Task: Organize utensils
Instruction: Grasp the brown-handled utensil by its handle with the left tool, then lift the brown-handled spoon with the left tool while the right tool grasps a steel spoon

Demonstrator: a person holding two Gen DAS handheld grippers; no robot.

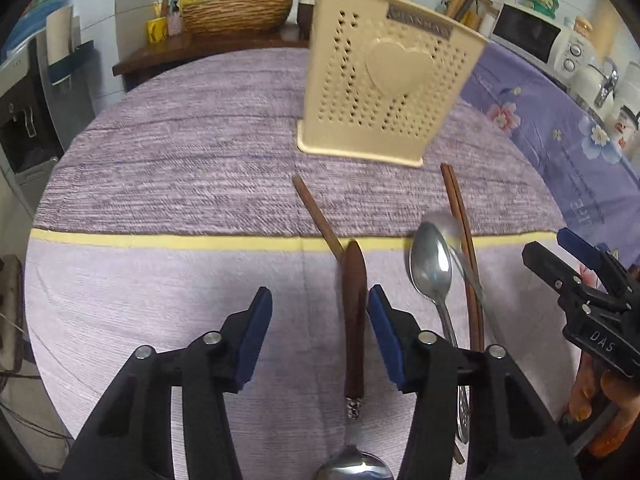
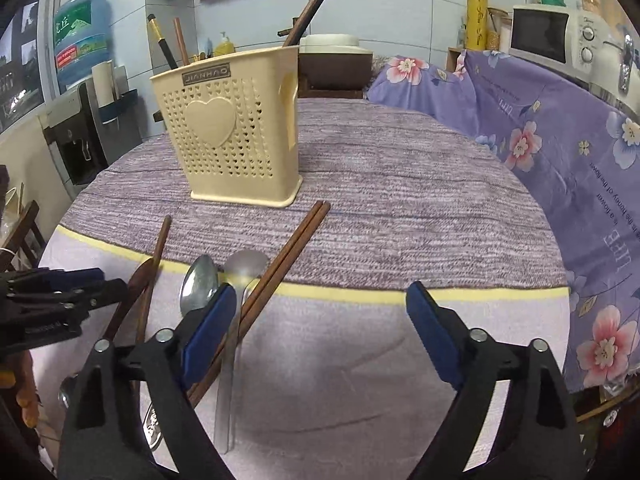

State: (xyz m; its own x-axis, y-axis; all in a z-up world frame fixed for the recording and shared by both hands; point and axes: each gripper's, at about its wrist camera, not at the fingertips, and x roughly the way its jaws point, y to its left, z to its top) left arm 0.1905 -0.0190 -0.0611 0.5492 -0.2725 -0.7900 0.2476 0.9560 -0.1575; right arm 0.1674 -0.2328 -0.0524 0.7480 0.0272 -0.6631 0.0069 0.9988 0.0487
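Cream perforated plastic utensil holder (image 1: 384, 92) stands upright on my woven lilac tablecloth (image 1: 160, 184). Left view: my left gripper (image 1: 320, 316) is apart, empty, its right pad beside a wooden-handled spoon (image 1: 354, 320). Right view: my right gripper (image 2: 320, 320) gapes wide, empty, above a steel spoon (image 2: 198, 286) and paired brown chopsticks (image 2: 288, 256).

Purple striped tablecloth (image 2: 400, 184) with a floral sheet (image 2: 560, 152) beside it. White microwave (image 2: 552, 36), wicker basket (image 1: 236, 14), blue water jug (image 2: 80, 36) further back.
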